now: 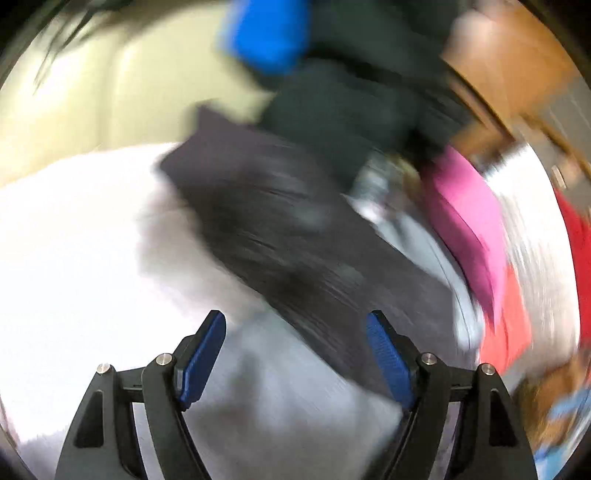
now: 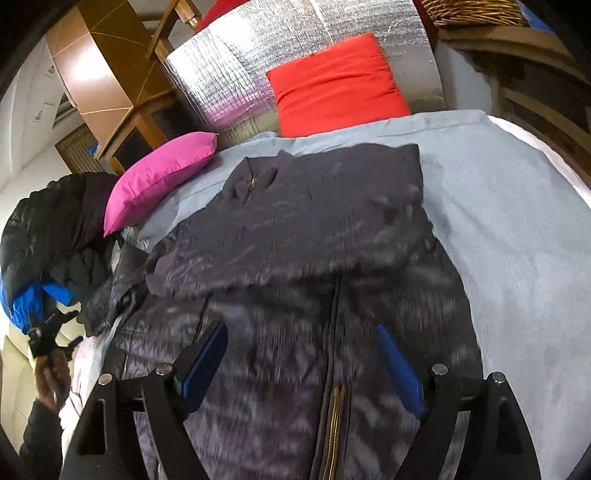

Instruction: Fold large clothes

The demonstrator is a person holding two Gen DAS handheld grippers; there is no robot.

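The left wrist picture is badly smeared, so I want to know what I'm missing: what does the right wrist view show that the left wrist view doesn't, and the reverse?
Only the right wrist view: a silver quilted foil mat, a woven wicker basket, the dark quilted jacket's brass zip, and the left gripper in a hand.

Only the left wrist view: nothing distinct; it is blurred.

Both: the jacket, pink cushion, red cushion, pale grey bedspread.
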